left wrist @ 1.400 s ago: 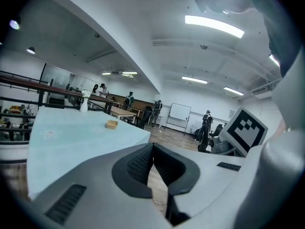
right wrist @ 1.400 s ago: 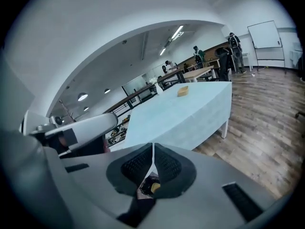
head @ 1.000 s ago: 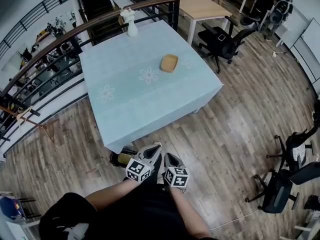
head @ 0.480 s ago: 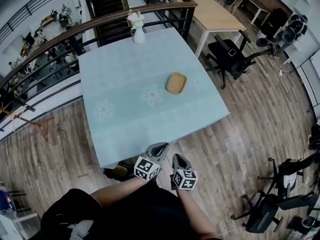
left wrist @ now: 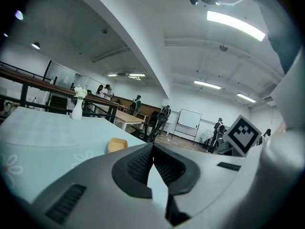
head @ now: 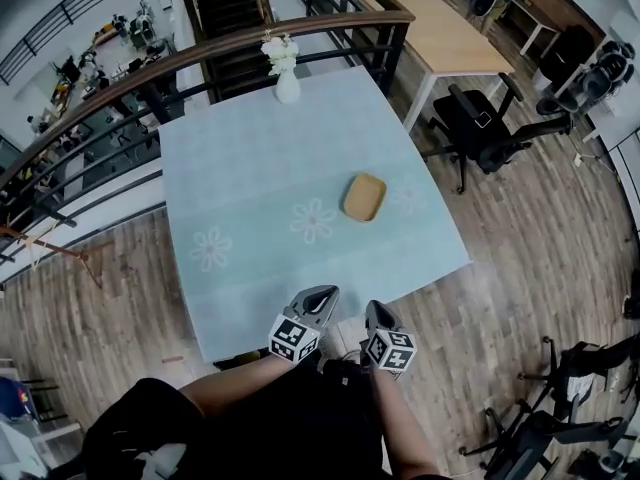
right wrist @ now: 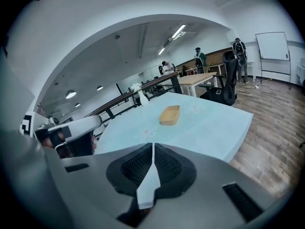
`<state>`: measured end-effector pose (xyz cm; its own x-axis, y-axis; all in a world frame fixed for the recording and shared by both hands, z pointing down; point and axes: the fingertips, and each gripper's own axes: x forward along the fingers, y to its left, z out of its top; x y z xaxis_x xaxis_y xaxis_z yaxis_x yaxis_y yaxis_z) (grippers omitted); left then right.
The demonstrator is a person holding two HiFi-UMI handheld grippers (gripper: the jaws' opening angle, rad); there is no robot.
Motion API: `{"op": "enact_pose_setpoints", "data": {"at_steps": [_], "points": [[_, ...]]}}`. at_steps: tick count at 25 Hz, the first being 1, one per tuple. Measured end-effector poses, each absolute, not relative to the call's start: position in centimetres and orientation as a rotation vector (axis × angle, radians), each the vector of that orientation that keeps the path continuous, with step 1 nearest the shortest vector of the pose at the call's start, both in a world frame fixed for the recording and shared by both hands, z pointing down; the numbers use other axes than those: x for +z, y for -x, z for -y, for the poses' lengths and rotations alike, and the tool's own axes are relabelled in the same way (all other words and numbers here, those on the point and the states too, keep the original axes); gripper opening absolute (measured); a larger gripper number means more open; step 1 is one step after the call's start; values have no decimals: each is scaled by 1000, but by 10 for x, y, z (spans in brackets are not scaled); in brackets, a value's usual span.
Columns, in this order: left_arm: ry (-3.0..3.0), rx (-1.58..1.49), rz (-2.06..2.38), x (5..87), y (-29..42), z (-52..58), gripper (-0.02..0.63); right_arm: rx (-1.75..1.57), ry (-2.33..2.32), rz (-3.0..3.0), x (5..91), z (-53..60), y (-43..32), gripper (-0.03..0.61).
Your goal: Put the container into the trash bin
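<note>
The tan container (head: 364, 197) sits on the pale blue table (head: 230, 148), toward its right edge and well in from the near edge. The left gripper (head: 320, 295) and right gripper (head: 378, 313) hang by that near edge, both closed on nothing. I'd call this the approach. Next, one must open and reach across. I can't spot a trash bin.
</note>
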<state>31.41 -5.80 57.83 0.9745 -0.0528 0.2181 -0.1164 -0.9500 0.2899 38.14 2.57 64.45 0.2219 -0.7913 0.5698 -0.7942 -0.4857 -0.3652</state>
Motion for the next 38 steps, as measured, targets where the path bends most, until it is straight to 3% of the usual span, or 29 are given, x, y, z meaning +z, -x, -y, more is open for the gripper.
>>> {"op": "enact_pose_setpoints", "data": {"at_steps": [22, 38], "points": [[-2651, 446, 682, 616, -440, 150, 14, 1126, -1952, 1950, 692, 138, -563, 41], [-2478, 454, 938, 659, -481, 179, 14, 953, -1652, 1983, 729, 236, -655, 42]]}}
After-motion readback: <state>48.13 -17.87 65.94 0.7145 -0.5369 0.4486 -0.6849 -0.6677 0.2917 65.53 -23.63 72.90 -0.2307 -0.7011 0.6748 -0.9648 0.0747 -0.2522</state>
